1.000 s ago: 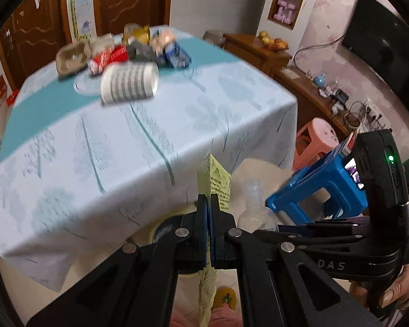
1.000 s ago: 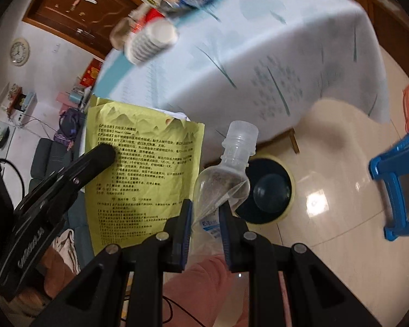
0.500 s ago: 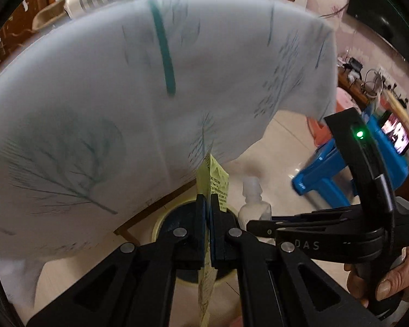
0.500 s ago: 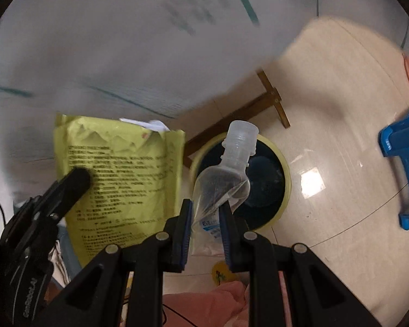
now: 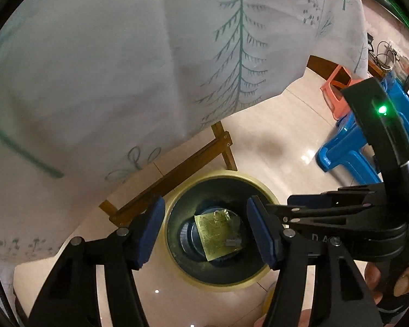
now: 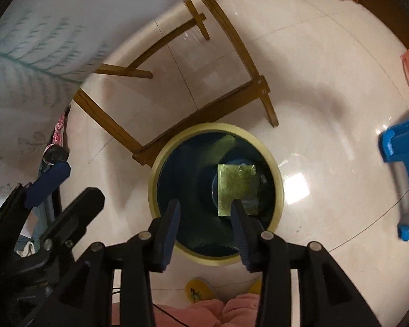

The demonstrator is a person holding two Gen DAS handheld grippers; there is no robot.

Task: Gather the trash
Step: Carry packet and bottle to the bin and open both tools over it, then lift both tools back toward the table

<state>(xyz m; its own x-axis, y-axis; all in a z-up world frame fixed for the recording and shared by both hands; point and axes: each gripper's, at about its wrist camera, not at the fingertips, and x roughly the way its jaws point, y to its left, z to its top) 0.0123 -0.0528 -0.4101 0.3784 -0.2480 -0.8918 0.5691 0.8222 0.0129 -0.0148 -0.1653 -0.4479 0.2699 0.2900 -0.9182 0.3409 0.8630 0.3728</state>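
While both jaws have just opened empty, the yellow packet [image 6: 235, 188] lies lengthwise in the bin [image 6: 161, 160].

My left wrist view looks steeply down, close over the bin [image 5: 270, 199] at lower centre; my right view shares that bin [image 6: 278, 179] and floor [image 6: 313, 81].

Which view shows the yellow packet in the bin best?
The right wrist view: the yellow packet lies flat and well lit at the bottom of the bin. In the left wrist view the packet looks dimmer and tilted, with something small and grey on it.
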